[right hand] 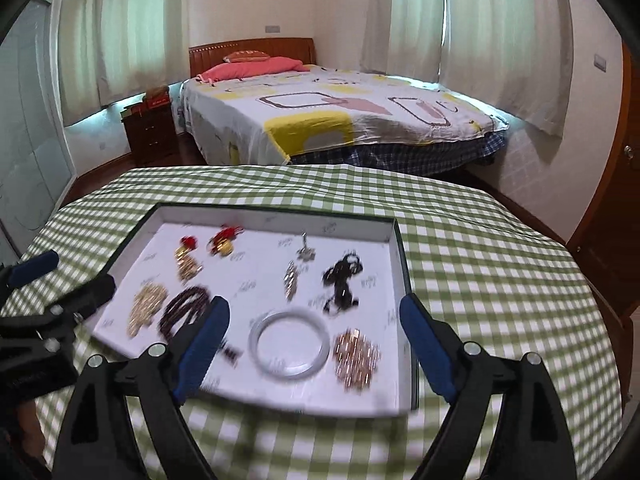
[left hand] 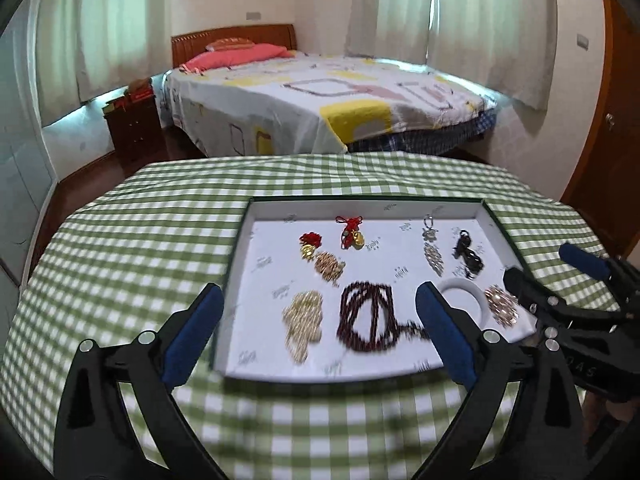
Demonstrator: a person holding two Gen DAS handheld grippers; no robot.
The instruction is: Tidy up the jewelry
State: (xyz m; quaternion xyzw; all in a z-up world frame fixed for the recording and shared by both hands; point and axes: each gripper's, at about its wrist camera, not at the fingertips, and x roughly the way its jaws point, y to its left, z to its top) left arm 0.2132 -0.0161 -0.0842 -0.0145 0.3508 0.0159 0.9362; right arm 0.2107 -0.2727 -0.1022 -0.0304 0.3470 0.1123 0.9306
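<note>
A shallow white tray point(left hand: 256, 240) point(right hand: 394, 280) with a dark rim lies on the green checked tablecloth point(left hand: 140, 232) and holds several jewelry pieces. A dark red bead necklace point(left hand: 366, 316) point(right hand: 186, 308), a pale gold chain pile point(left hand: 302, 320) point(right hand: 146, 306), a white bangle point(left hand: 476, 296) point(right hand: 290, 344) and a rose-gold piece point(left hand: 502, 304) point(right hand: 356, 354) lie near the front. Red and gold charms point(left hand: 352, 234) point(right hand: 222, 240), silver pendants point(left hand: 432, 256) point(right hand: 292, 278) and a black bead string point(left hand: 466, 254) point(right hand: 342, 280) lie further back. My left gripper point(left hand: 320, 332) is open above the tray's front left. My right gripper point(right hand: 316, 348) is open above the bangle.
The round table's far edge point(left hand: 320, 156) faces a bed point(left hand: 320, 100) with a patterned sheet. A dark nightstand point(left hand: 134, 128) stands at the left and curtains point(left hand: 500, 20) hang behind. A wooden door point(right hand: 628, 200) is at the right.
</note>
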